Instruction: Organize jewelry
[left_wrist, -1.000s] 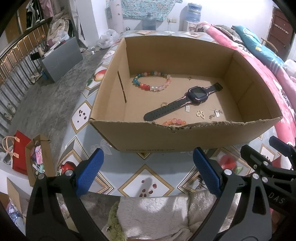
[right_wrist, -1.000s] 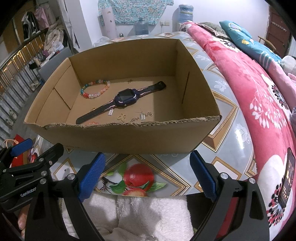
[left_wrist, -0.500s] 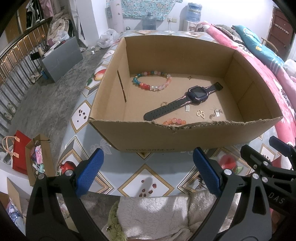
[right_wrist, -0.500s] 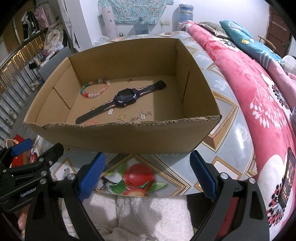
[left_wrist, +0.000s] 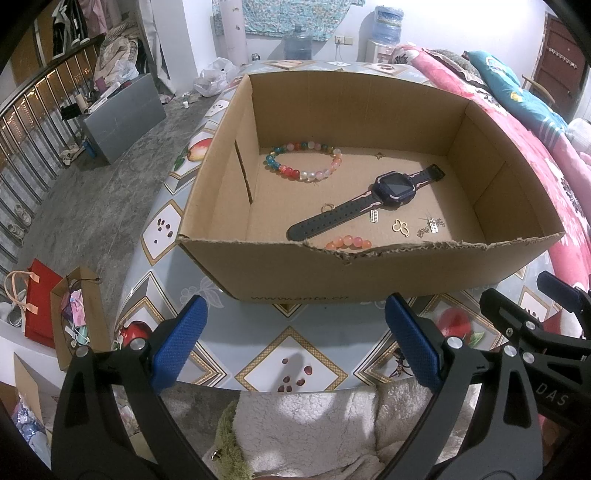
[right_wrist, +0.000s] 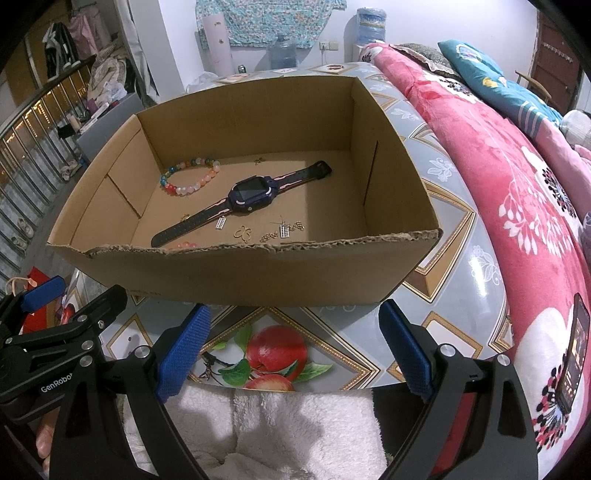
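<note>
Jewelry lies loose on the floor of the cardboard box: a multicoloured bead bracelet at the back, a dark smartwatch across the middle, small gold charms near the front wall. Your left claw and right claw are both spread wide and empty, held over the patterned surface in front of the box.

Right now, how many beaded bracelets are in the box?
2: a multicoloured bracelet toward the far left of the cardboard box, and an orange bracelet partly hidden behind its near wall.
</note>
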